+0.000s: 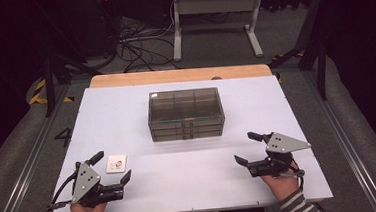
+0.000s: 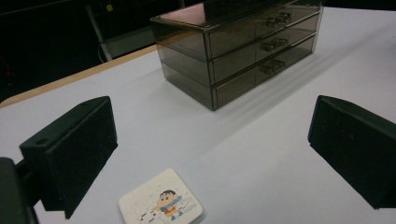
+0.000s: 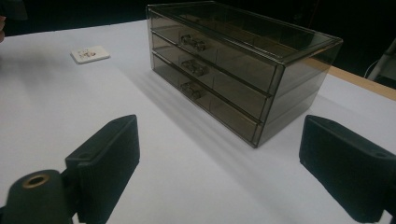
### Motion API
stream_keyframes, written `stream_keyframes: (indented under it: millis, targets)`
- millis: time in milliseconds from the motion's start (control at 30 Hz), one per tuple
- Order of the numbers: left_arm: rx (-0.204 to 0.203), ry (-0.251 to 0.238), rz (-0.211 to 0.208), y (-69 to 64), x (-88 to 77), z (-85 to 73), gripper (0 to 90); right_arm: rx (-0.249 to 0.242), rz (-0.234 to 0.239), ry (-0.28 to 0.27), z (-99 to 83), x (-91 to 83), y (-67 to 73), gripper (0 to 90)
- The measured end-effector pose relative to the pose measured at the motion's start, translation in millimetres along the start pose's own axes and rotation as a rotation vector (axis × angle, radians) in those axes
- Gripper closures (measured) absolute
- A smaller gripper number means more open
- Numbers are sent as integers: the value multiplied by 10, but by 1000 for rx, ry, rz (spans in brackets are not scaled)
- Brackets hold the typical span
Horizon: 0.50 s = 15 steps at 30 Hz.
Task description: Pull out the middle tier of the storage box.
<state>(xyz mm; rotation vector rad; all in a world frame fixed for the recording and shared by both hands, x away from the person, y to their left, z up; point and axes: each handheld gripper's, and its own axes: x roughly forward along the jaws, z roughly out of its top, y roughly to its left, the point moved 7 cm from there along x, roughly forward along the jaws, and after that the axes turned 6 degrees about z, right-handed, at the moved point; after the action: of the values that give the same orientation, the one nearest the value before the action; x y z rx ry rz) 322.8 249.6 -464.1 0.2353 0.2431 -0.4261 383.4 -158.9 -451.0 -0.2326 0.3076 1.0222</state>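
Note:
A smoky clear drawer box (image 1: 186,114) with three shut drawers stands at the middle of the white table (image 1: 126,110); it also shows as the drawer box (image 2: 243,46) and the drawer box (image 3: 233,74). A small square card with a cartoon figure (image 1: 116,163) lies flat at the front left, seen close as the card (image 2: 161,204) and far off as the card (image 3: 90,54). My left gripper (image 1: 111,166) stands open just around the card's near side, nothing between its jaws. My right gripper (image 1: 247,147) is open at the front right, empty, facing the box.
A wooden strip (image 1: 180,75) runs along the table's far edge. Beyond it stand a white desk frame (image 1: 215,19) and loose cables (image 1: 141,44) on the floor. Bare table surface lies between the two grippers and in front of the box.

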Motion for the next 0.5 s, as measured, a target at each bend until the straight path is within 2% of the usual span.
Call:
stream_keyframes:
  millis: [500]
  targets:
    - [2, 1, 0, -3, 13, 2, 20, -34, 62, 8, 225, 238, 97, 137]
